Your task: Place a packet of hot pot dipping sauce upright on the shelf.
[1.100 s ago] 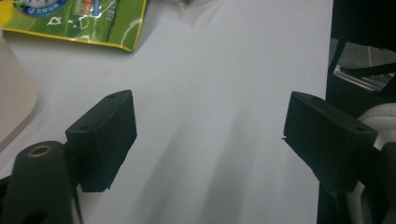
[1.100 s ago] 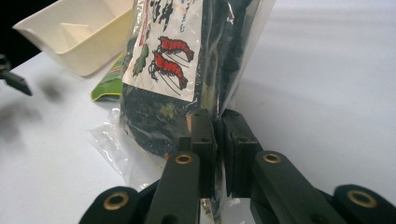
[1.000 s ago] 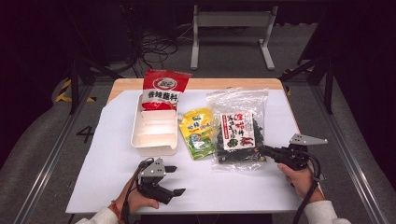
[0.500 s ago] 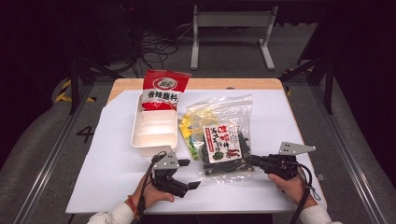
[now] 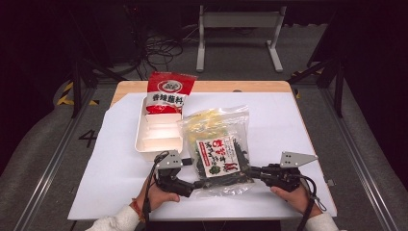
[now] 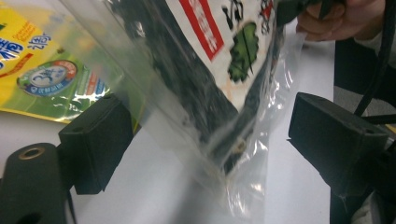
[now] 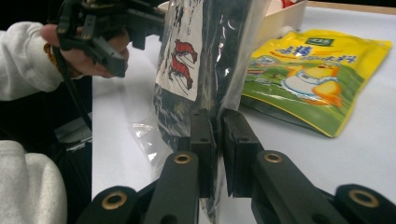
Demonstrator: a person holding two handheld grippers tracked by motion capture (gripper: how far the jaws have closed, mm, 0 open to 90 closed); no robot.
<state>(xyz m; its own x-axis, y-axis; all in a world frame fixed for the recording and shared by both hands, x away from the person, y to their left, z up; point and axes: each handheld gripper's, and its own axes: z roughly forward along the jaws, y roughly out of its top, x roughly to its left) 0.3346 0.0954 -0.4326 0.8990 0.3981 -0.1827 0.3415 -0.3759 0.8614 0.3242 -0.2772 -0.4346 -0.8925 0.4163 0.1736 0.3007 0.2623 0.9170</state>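
Both forearms come in from the table's near edge, hands low and angled inward toward each other. Right gripper (image 5: 250,172) has its jaws pinched tight on the near right edge of the seaweed bag (image 5: 219,155); in the right gripper view (image 7: 215,135) the plastic is clamped between the two pads and the bag stands up on edge. Left gripper (image 5: 192,184) sits at the bag's near left corner, jaws wide apart. In the left gripper view (image 6: 205,135) that corner hangs in the gap between them, and I can't tell whether it touches either pad. The bag (image 6: 224,79) is lifted off the table (image 5: 288,120), held at the near centre. Yellow pouch (image 5: 207,126) lies flat behind and partly under it. White tray (image 5: 159,137) is to the left, with a red packet (image 5: 168,91) leaning on its far end.
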